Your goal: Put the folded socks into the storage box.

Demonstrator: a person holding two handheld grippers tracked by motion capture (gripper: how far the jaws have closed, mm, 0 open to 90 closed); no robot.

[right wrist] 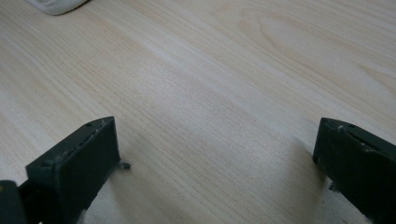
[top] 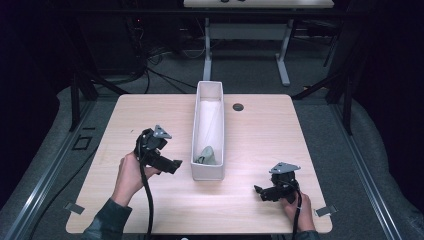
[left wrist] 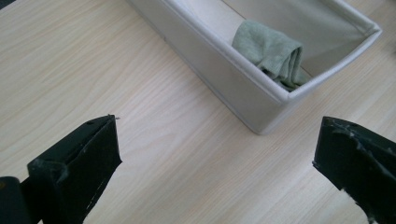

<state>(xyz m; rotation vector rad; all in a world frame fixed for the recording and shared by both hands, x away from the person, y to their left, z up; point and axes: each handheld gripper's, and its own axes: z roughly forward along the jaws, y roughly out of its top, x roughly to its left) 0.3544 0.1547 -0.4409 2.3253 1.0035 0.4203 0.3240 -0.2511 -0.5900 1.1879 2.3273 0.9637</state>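
Left gripper [top: 176, 165] jaws spread wide beside white bin [left wrist: 219, 70], folded green cloth [left wrist: 273, 53] inside, right gripper [top: 258, 190] likewise released over bare table [right wrist: 210, 84], no legible writing

Pale wood-grain rectangular table [top: 260, 125] with rounded corners, seen from above. 1 long, narrow white open-topped box [top: 199, 135] stands on it near the centre, its long axis running from the near side toward the far edge. A small round dark grommet [top: 238, 106] sits in the tabletop just right of the box's far end. 2 small grey tabs [top: 75, 208] project at the near left and near right corners.
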